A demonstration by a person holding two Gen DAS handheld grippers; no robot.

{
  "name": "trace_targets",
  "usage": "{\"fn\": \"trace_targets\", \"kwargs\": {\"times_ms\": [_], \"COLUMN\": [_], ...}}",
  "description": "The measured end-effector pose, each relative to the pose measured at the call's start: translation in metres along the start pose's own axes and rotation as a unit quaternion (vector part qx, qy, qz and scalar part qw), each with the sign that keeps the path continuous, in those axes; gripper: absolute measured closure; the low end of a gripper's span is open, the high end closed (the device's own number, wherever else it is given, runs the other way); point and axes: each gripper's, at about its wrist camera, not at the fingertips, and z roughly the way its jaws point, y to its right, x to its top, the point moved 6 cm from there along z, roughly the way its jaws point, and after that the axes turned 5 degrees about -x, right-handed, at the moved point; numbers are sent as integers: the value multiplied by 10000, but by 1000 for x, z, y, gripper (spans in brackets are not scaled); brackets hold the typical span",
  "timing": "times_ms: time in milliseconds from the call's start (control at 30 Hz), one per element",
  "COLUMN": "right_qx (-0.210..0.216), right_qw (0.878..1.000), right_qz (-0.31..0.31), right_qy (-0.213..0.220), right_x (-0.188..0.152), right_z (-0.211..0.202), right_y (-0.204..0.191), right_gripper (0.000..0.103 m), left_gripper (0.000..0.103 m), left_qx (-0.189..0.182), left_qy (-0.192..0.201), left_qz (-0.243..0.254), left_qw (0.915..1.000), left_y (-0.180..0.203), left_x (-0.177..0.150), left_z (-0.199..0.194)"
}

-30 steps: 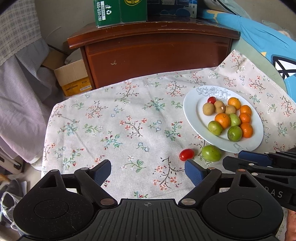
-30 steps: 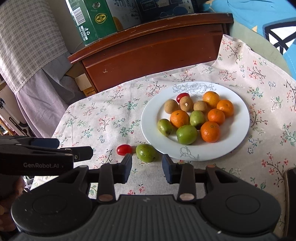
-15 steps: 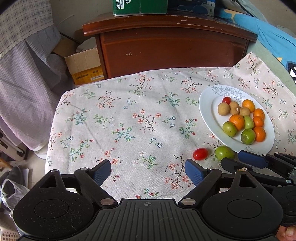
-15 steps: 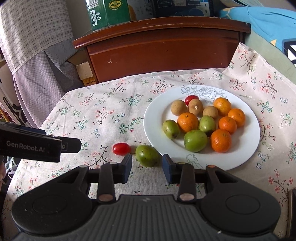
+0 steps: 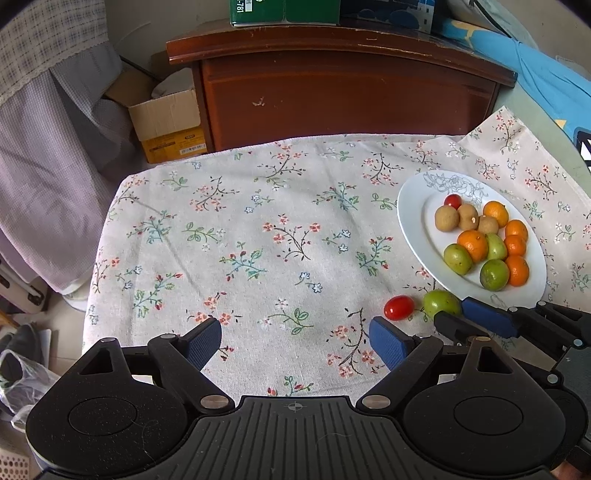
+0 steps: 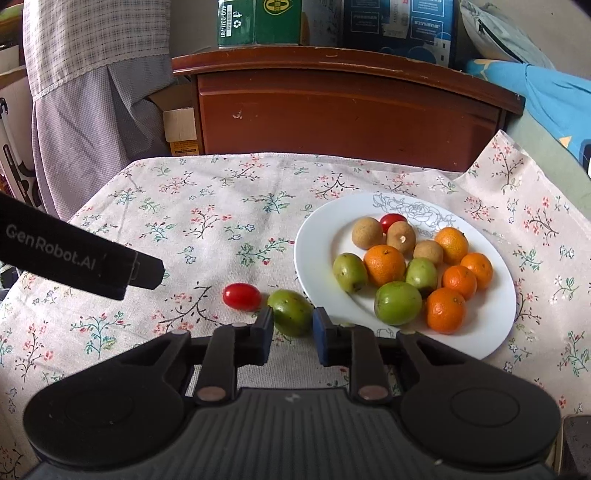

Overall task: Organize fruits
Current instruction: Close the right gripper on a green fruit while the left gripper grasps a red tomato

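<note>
1. Jaws on the right gripper [image 6: 292, 334] have just been closing, and now both blue pads sit against the sides of the loose green fruit [image 6: 290, 312], which is pinched between them on the cloth.
2. Over on the other side, the left gripper [image 5: 295, 341] stands with its jaws spread wide and nothing between them, only bare tablecloth [image 5: 258, 240] under the gap.
3. That green fruit lies just off the near-left rim of the white plate [image 6: 317, 236], close to it; whether it touches the rim I cannot tell.
4. Just beside the fruit, on its left in the right wrist view, lies a small red cherry tomato [image 6: 242, 296] on the cloth, close to it but outside the pads.
5. On the plate is a heap of fruit: several oranges [image 6: 384, 265], three green fruits [image 6: 398, 302], three brown round ones [image 6: 366, 232] and a second red tomato [image 6: 392, 220] at the far side.
6. From the left wrist view the right gripper's fingers reach in from the right, with the green fruit at their tips and the tomato just left of it.
7. Behind the table stands a dark wooden cabinet [image 6: 343, 110] with a green box [image 6: 258, 22] on top.
8. A cardboard box [image 5: 168, 122] sits on the floor to the cabinet's left, next to hanging checked fabric [image 5: 48, 122].
</note>
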Motion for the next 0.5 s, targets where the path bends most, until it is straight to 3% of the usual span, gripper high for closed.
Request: {"fn": "trace_targets", "kwargs": {"times_ms": [333,467,500], "right_qx": [180,423,445], "right_qw": [9972,9936,9933], "right_qz": [450,861,905], "right_qy": [-573,-597,-555], "right_x": [-10,-15,-13], "right_z": [-24,-26,-25], "right_y": [11,17,18], "right_gripper": [87,82,77], "left_gripper": [14,15,15], "left_qx": [-383,-426,-410], "left_qy": [38,86,97], "left_qz": [267,455,463], "left_qw": [9989,9980,9980], "left_y": [19,26,25], "left_x": [-4,-6,-6], "left_z": [12,14,14]}}
